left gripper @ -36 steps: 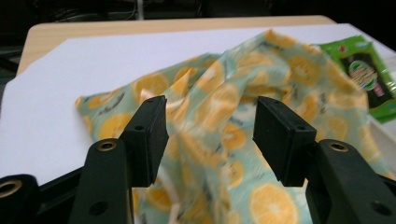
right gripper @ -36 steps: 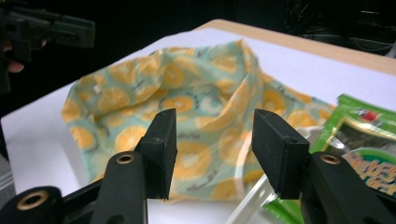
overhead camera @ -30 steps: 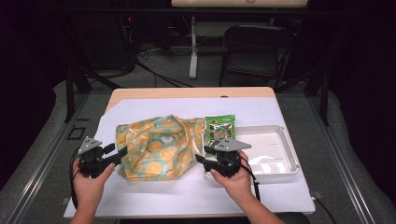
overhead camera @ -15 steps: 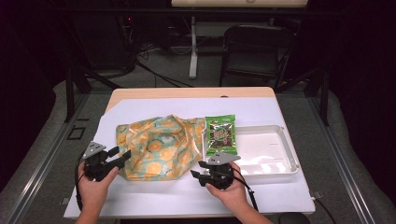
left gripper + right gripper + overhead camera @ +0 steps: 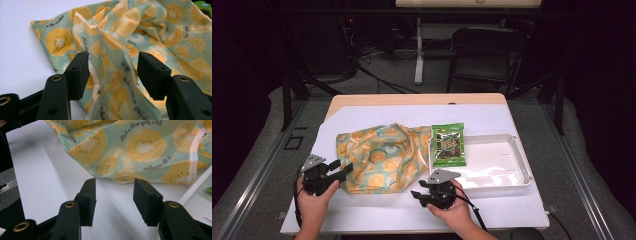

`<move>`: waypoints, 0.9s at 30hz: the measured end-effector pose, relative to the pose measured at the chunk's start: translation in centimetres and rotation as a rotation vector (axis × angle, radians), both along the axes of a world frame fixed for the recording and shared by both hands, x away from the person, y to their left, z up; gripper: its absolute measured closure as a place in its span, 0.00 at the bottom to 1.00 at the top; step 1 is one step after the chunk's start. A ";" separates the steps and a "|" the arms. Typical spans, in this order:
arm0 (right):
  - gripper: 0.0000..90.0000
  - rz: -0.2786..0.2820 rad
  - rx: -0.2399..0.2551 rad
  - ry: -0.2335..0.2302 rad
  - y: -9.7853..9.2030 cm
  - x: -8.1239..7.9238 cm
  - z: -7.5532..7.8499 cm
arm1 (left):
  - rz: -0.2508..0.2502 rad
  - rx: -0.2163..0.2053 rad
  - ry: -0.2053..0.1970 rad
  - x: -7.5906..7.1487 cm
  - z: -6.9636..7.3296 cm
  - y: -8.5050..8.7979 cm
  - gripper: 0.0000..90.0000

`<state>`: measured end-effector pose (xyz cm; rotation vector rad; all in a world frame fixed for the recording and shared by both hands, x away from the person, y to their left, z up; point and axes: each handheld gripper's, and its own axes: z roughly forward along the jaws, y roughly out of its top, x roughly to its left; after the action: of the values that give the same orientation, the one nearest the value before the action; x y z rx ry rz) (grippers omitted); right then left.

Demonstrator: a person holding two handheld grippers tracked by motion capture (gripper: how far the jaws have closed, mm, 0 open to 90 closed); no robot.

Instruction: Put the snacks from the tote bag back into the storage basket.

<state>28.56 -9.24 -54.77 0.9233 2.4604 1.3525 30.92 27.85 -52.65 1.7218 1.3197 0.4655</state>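
While the fruit-print bag [image 5: 384, 157] lies crumpled toward the left half of the white surface [image 5: 492, 210], the left gripper [image 5: 343, 169] meets its left edge with its fingers [image 5: 77, 72] apart and a raised fold of the film between them, unpinched. Near the front edge, the right gripper [image 5: 416, 196] points at the bag's lower right corner, fingers [image 5: 146, 200] apart on nothing. Right of the bag, a green snack packet [image 5: 449, 145] overlaps the left rim of a white tray [image 5: 517, 182].

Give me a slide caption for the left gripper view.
Open left gripper straddling a raised fold of the fruit-print bag.
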 end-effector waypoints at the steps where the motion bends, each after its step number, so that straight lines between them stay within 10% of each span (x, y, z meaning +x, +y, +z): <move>1: 0.59 0.003 0.000 0.000 0.0 0.0 0.0 | 0.000 0.000 0.001 0.0 0.0 0.0 0.48; 27: 0.59 0.021 -0.011 0.022 0.6 -0.1 -0.8 | 0.009 0.004 0.005 0.1 -0.2 0.1 0.47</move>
<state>28.45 -8.66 -55.57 0.9179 2.4980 1.3416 31.00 27.90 -52.85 1.7222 1.3319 0.4699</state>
